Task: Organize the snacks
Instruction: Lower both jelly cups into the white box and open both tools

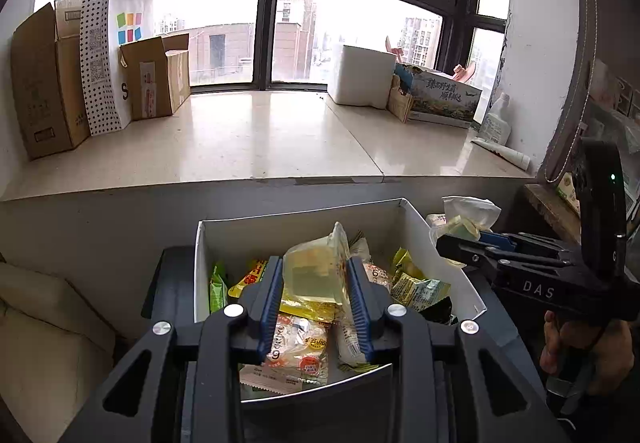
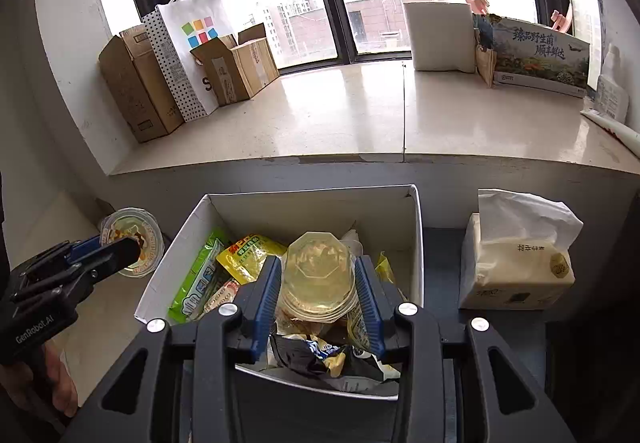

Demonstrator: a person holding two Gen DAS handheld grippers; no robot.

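**Two jelly cups held over the white snack box**

The left gripper point(image 1: 316, 293) holds a clear plastic jelly cup with a yellowish lid point(image 1: 314, 271), tilted, its blue pads point(image 1: 272, 299) pressed on both sides. The right gripper point(image 2: 318, 291) is clamped on a second clear jelly cup with an octagonal bottom point(image 2: 318, 275). Both cups are above the open white cardboard box point(image 2: 316, 203), which is full of snack packets: a green pouch point(image 2: 196, 283) and a yellow bag point(image 2: 248, 255) lie at its left side.

Only the right wrist view shows the whole cream tissue pack point(image 2: 516, 267) standing just beside the box. Only the left wrist view shows the white plastic bottle point(image 1: 496, 121) on the pale stone window ledge point(image 1: 260, 139).
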